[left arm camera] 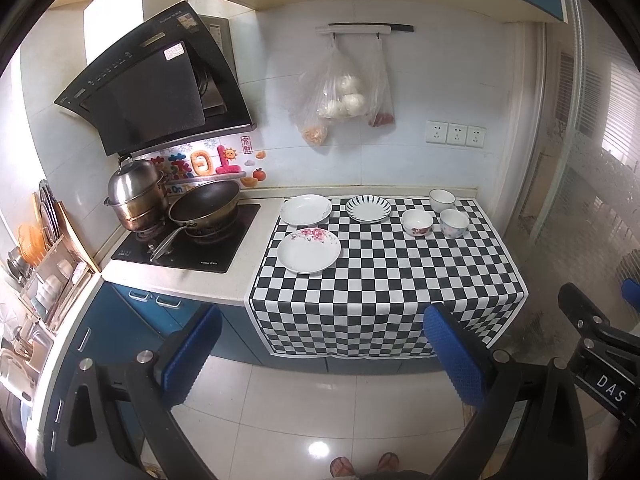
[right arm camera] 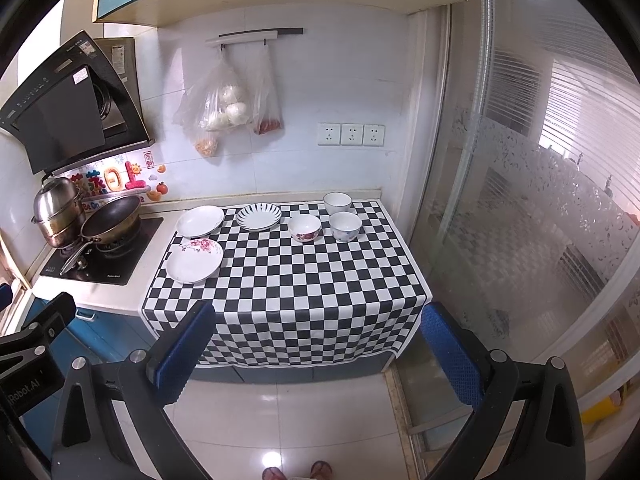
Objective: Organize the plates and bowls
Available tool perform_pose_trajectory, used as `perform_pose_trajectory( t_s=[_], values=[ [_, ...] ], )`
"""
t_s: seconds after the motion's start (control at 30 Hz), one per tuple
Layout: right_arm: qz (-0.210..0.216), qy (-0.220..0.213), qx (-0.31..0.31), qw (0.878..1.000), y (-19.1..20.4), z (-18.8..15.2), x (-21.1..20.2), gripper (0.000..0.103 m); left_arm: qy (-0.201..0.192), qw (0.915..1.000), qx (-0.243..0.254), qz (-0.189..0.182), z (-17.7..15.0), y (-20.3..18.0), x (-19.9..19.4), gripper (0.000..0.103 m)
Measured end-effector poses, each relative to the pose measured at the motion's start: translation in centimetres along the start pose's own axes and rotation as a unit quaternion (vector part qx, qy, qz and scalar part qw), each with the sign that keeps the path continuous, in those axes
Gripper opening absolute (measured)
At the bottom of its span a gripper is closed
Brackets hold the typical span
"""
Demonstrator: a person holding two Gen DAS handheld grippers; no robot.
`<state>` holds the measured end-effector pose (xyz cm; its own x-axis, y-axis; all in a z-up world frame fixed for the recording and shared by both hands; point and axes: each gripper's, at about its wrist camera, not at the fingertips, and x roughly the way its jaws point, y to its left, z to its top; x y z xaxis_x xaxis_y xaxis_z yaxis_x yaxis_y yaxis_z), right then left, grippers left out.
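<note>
Three plates lie on the checkered cloth (left arm camera: pixel 384 280): a pink-flowered plate (left arm camera: pixel 309 250) (right arm camera: pixel 194 260) nearest, a plain white plate (left arm camera: pixel 305 210) (right arm camera: pixel 200 221) behind it, and a blue-striped plate (left arm camera: pixel 368 208) (right arm camera: pixel 258 216) to the right. Three bowls stand further right: a red-flowered bowl (left arm camera: pixel 417 222) (right arm camera: pixel 304 228), a blue-patterned bowl (left arm camera: pixel 454 223) (right arm camera: pixel 345 226), and a white bowl (left arm camera: pixel 442 200) (right arm camera: pixel 337 203) at the back. My left gripper (left arm camera: pixel 324 356) and right gripper (right arm camera: pixel 316 356) are both open, empty, held over the floor well in front of the counter.
A stove (left arm camera: pixel 188 240) with a pan (left arm camera: pixel 204 204) and a steel pot (left arm camera: pixel 136 196) sits left of the cloth. A dish rack (left arm camera: pixel 44 264) stands far left. A glass sliding door (right arm camera: pixel 540 200) bounds the right. Plastic bags (left arm camera: pixel 340 96) hang on the wall. A person's feet (left arm camera: pixel 364 465) show below.
</note>
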<state>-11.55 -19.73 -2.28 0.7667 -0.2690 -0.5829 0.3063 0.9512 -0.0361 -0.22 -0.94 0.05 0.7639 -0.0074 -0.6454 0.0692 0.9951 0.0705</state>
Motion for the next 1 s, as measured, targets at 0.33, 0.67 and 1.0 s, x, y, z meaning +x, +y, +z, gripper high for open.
perform_pose_trajectory(
  t_s=[0.33, 0.67, 1.0],
  values=[
    [0.000, 0.002, 0.001, 1.000, -0.3, 0.7, 0.6, 0.103, 0.002, 1.0000, -0.002, 0.001, 0.3, -0.2, 0.3, 0.103],
    [-0.001, 0.005, 0.001, 1.000, -0.2, 0.9, 1.2, 0.103, 0.003, 1.0000, -0.001, 0.001, 0.3, -0.1, 0.8, 0.103],
    [-0.001, 0.005, 0.001, 1.000, -0.2, 1.0, 1.6, 0.103, 0.005, 1.0000, -0.002, 0.000, 0.3, 0.0, 1.1, 0.103]
  ],
)
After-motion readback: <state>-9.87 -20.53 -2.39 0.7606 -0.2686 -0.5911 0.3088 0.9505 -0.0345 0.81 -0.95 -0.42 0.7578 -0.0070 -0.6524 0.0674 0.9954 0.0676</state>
